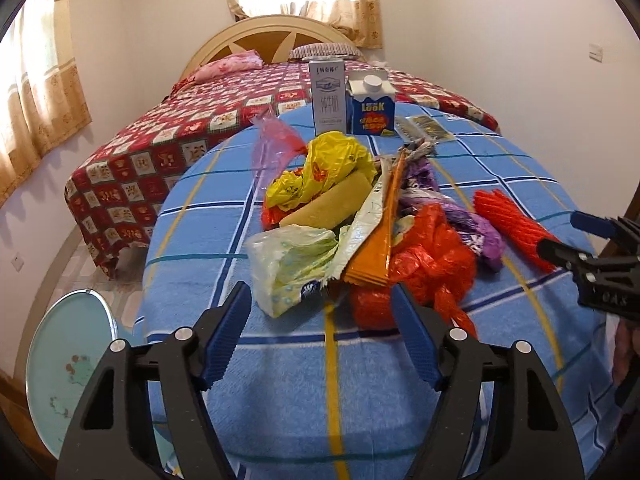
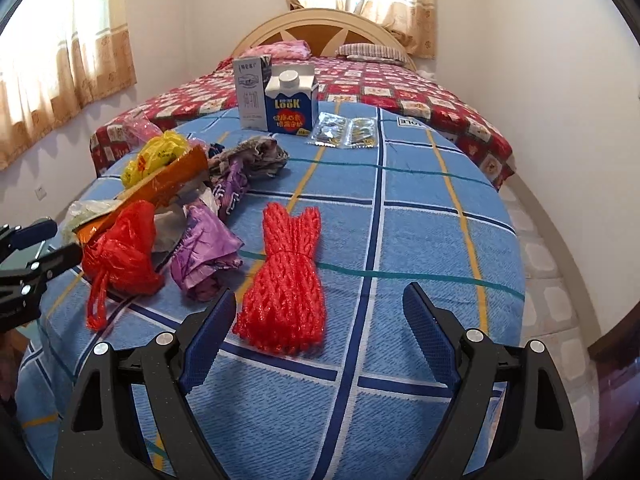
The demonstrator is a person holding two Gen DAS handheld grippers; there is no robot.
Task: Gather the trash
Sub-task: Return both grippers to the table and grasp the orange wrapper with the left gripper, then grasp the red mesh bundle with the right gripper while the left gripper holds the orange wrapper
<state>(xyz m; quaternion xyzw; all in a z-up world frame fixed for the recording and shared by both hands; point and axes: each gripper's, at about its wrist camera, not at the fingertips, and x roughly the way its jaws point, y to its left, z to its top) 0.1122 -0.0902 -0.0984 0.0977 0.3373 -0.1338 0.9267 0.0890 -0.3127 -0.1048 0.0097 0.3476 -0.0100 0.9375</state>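
Both claws wide apart, empty. Left claw (image 1: 322, 312) at near edge of trash pile (image 1: 360, 216) on worktop (image 1: 280, 380); right claw (image 2: 320, 320) around red net bag's (image 2: 290, 276) near end, not touching.

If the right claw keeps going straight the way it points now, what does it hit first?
Most likely the red foam net, lying just ahead of the open right claw and slightly toward its left finger. Nothing sits between them on the blue checked cloth, though depth is hard to judge.
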